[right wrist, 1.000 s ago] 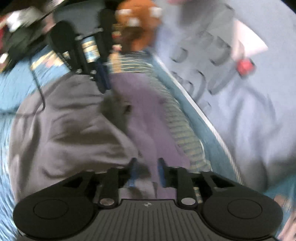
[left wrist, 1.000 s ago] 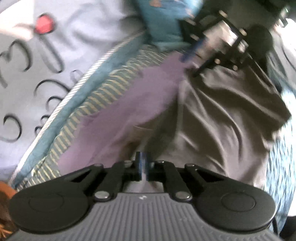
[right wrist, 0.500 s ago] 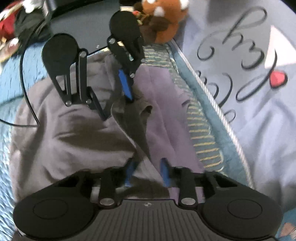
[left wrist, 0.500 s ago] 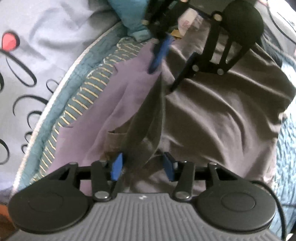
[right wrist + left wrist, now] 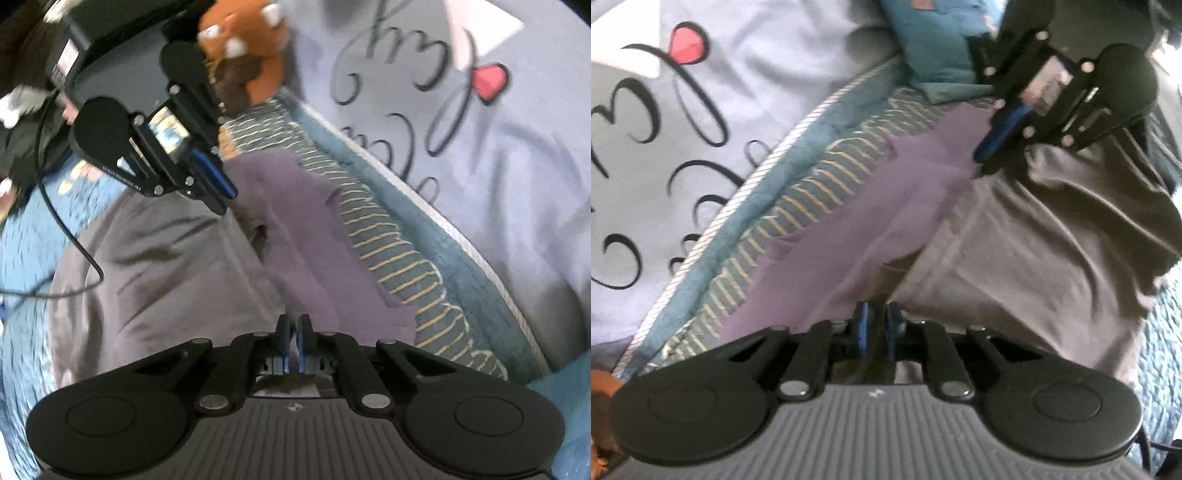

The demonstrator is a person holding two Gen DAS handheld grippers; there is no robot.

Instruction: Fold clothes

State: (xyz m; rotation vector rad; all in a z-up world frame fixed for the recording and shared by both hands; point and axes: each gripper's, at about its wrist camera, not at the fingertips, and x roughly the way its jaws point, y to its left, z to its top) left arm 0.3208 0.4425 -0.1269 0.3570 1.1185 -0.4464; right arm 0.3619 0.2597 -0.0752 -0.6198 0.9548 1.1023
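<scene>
Pinching the folded edge of the grey cotton garment (image 5: 1034, 258), the left hand-held gripper (image 5: 876, 325) is closing on cloth. The right hand-held gripper (image 5: 294, 332) is clenched on that edge, near the bed's (image 5: 402, 254) striped edge. Blur and gripper bodies hide the grip points.

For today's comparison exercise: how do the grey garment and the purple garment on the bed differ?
The grey garment is larger, the purple garment a narrower strip. The grey garment overlaps the purple garment's edge. The purple garment lies beside the striped bedding, the grey garment farther away. Both look wrinkled and lie flat.
</scene>
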